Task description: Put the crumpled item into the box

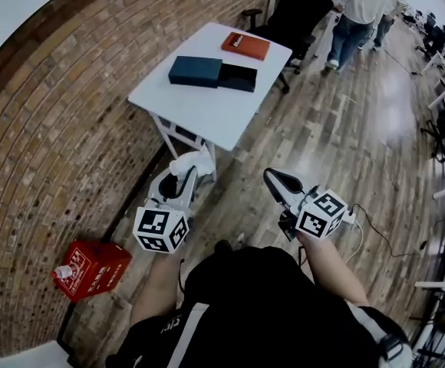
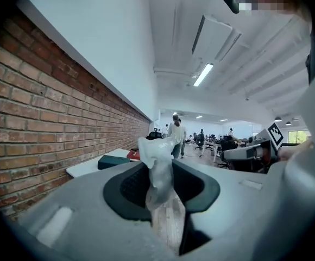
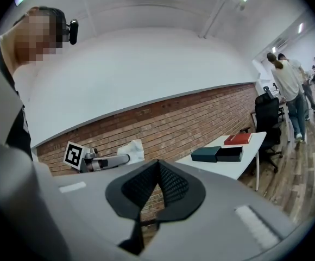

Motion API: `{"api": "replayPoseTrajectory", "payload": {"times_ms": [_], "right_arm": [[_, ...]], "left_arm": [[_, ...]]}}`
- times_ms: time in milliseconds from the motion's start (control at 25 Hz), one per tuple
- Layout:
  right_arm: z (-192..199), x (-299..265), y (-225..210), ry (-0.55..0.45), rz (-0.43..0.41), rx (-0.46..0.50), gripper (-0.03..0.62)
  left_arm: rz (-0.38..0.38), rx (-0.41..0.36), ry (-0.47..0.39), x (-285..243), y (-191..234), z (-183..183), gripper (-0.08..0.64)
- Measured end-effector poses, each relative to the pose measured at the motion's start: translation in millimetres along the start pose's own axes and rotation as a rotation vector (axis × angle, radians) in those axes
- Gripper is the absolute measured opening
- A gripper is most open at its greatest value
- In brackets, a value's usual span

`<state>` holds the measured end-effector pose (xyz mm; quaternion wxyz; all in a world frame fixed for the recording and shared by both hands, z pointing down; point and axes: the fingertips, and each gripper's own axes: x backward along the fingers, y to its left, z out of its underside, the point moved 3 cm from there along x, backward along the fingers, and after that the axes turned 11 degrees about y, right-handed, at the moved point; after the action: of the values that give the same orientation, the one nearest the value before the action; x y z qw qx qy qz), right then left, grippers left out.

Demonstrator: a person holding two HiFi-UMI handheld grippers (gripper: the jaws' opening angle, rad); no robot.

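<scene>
My left gripper (image 1: 186,172) is shut on a white crumpled item (image 1: 192,162), held in the air short of the white table (image 1: 207,110). In the left gripper view the crumpled item (image 2: 158,170) sticks up between the jaws of that gripper (image 2: 161,186). On the table lies a dark teal box (image 1: 196,71) with its open black part (image 1: 238,77) beside it; the same box (image 3: 206,154) shows in the right gripper view. My right gripper (image 1: 271,177) hangs to the right, shut and empty, its jaws (image 3: 158,166) meeting at the tip.
A red flat box (image 1: 245,45) lies at the table's far end. A red crate with a bottle (image 1: 92,267) stands on the floor by the brick wall (image 1: 61,113). A black office chair (image 1: 295,10) and people (image 1: 360,10) are beyond the table.
</scene>
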<state>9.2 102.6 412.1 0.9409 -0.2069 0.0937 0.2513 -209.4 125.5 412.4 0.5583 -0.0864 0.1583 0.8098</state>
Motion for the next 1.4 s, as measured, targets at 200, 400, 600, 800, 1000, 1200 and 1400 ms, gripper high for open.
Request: {"api": "replayPoseTrajectory", "payload": {"times_ms": [200,400,600,800,1000,1200,1400], "right_arm": [[0,-10,-12,0.039,0.036,-0.026,0.000],[-1,-22,-38,0.046,0.048,-0.048,0.000],[-5,-44,-71,0.058,0.017,-0.066,0.000],[-21,-65,-136,0.068,0.010,-0.094,0.000],[-53,-83,-205,0.080,0.006,-0.071,0.000],[-56,-96,-267,0.126,-0.031,-0.118,0.000],[-69,-97,-320,0.134,-0.057,-0.125,0.000]], "left_arm": [[0.046,0.031,-0.005,-18,5,1,0.112],[0.069,0.073,0.013,-44,13,6,0.112],[0.063,0.065,0.029,-80,21,-8,0.112],[0.032,0.042,0.025,-135,35,-36,0.112],[0.023,0.032,0.037,-202,38,-66,0.112],[-0.007,0.057,0.071,-261,31,-73,0.112],[-0.037,0.069,0.091,-306,23,-82,0.112]]}}
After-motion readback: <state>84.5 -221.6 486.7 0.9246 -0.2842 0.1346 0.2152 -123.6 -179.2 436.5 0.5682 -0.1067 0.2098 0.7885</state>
